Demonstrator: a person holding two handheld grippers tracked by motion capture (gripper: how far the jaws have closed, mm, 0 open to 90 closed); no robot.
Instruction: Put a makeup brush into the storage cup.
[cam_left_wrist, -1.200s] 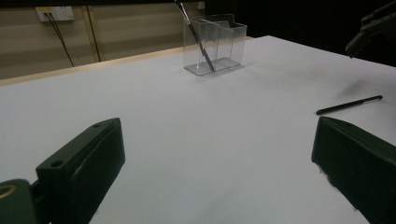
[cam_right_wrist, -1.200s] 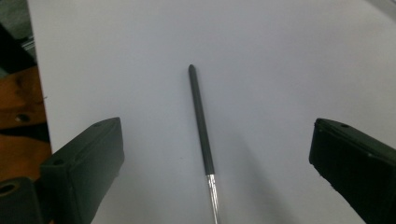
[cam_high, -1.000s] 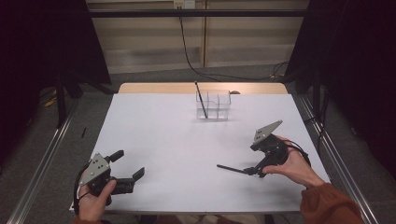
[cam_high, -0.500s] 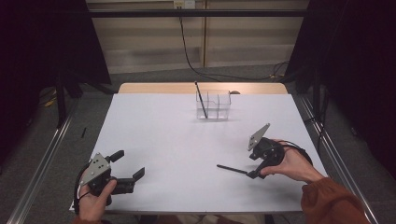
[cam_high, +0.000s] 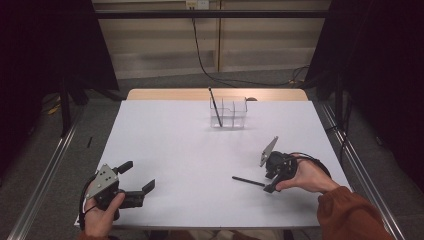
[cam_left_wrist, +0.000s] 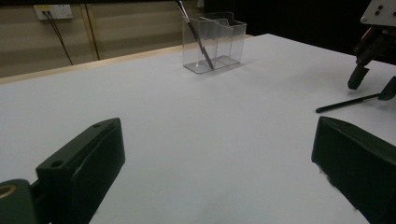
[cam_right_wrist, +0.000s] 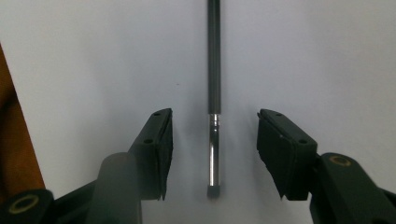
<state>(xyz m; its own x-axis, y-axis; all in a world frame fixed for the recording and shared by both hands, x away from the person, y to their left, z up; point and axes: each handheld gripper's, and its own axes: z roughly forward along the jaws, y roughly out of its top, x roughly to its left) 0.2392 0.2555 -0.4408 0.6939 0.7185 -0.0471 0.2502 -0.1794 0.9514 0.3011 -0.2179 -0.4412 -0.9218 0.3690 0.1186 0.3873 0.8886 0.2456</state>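
Toward the lower right of the high view, the right claw (cam_high: 270, 181) stood over the silver end of a black pen (cam_high: 248, 181) lying flat on the white surface (cam_high: 170, 145); its jaws had just been closing, with the pen (cam_right_wrist: 213, 116) centred between them, untouched. At lower left, the left claw (cam_high: 135, 187) rested wide open and empty. A clear organizer (cam_high: 228, 113) holding another pen (cam_high: 215, 107) sat in the upper middle. Such a slim, round barrel might roll or pivot away if one pad met it first.
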